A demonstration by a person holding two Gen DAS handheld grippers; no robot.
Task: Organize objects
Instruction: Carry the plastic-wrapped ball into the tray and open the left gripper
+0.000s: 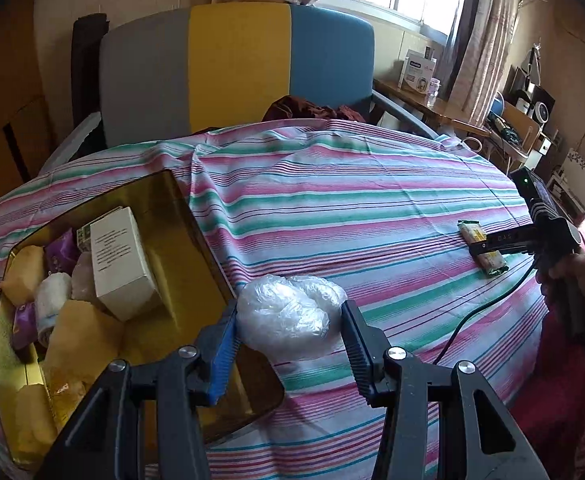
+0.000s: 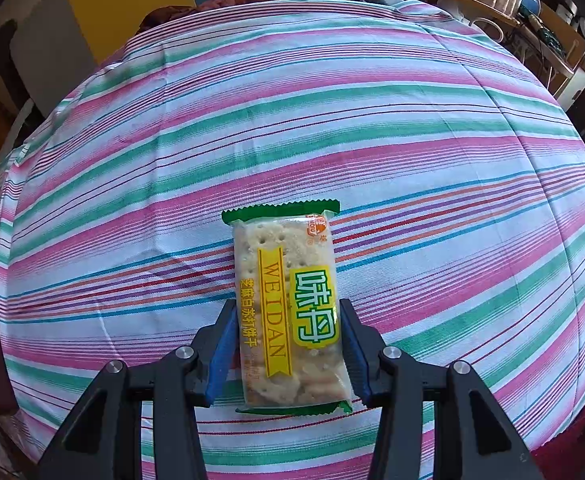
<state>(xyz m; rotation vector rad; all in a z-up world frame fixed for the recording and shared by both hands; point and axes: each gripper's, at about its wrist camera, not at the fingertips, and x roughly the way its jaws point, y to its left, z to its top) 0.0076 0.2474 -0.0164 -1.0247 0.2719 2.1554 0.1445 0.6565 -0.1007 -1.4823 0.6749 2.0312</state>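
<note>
My left gripper [image 1: 290, 312] is shut on a crumpled clear plastic bag [image 1: 288, 312], holding it just right of the amber bin [image 1: 196, 248] on the striped cloth. The bin holds a white carton [image 1: 122, 260], yellow packets, a white roll and purple packets. My right gripper [image 2: 288, 312] has its fingers closed against both sides of a green and yellow cracker packet [image 2: 288, 304] that lies on the cloth. In the left wrist view the right gripper [image 1: 488, 246] shows at the far right over the same packet [image 1: 470, 234].
The striped tablecloth [image 2: 332, 140] covers the table. A grey, yellow and blue chair back [image 1: 236, 72] stands behind the table with dark red cloth on its seat. A wooden desk [image 1: 432, 108] with boxes stands at the back right. A black cable [image 1: 484, 312] trails over the cloth.
</note>
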